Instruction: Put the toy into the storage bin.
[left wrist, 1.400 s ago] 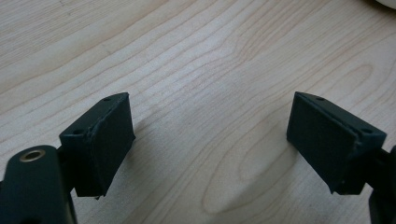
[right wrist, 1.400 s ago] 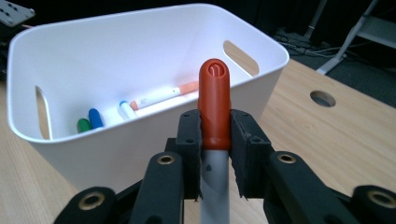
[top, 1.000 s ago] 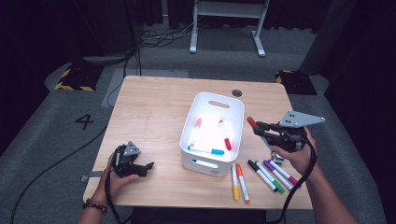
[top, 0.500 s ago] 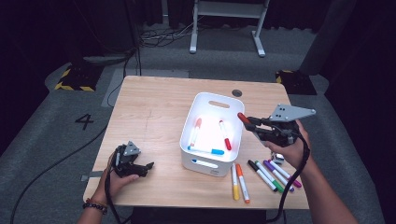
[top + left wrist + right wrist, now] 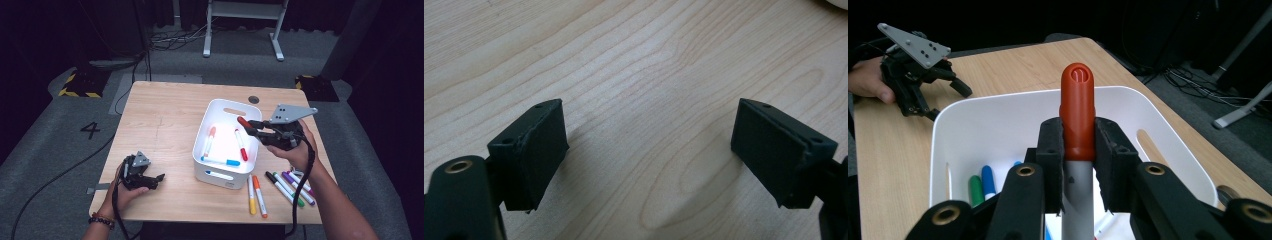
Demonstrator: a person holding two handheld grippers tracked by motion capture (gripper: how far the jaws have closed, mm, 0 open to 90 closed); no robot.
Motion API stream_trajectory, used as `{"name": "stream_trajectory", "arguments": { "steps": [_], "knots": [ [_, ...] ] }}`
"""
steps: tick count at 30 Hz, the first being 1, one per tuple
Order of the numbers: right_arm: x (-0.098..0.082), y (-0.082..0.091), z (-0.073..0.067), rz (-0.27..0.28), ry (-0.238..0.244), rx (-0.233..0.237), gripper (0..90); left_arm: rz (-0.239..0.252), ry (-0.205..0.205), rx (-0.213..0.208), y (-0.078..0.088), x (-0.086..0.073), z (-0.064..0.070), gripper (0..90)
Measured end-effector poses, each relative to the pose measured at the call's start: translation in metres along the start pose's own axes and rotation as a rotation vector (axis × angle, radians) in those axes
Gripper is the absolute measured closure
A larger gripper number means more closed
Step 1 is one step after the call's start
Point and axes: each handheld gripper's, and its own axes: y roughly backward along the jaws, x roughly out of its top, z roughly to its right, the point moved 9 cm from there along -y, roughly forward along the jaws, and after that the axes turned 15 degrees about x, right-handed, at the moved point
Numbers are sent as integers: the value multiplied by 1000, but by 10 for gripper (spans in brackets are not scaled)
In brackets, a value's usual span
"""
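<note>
A: Start with the big things. Where does the worktop stand in all this?

B: It carries a white bin at its centre. The loose markers lie in a row on the wood at about five o'clock from the bin, and a few more lie inside it.

A: And the red marker?

B: Clamped in the right gripper, the jaws pressed together on its barrel just below the cap. In the high view it hangs over the bin's three o'clock rim, cap end pointing toward nine o'clock, long axis roughly level and crosswise to the bin.

A: So the drop turns on what?

B: The bin lies straight below and ahead of the cap. I'd judge the right hand only needs to open over the hollow.

A: The left gripper?

B: Resting on the worktop at eight o'clock from the bin, well apart from it, jaws spread wide over bare wood.
</note>
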Motion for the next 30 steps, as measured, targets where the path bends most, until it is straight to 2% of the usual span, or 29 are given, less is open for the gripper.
{"name": "stream_trajectory", "arguments": {
  "steps": [13,23,30],
  "knots": [
    [11,-39,-5,-38,10,50,745,2,-6,7,0,0,-1,152],
    [3,-77,-8,-144,-2,110,745,3,-7,8,0,0,-1,152],
    [-7,-93,-10,-218,1,150,745,3,-8,5,0,0,0,152]
  ]
}}
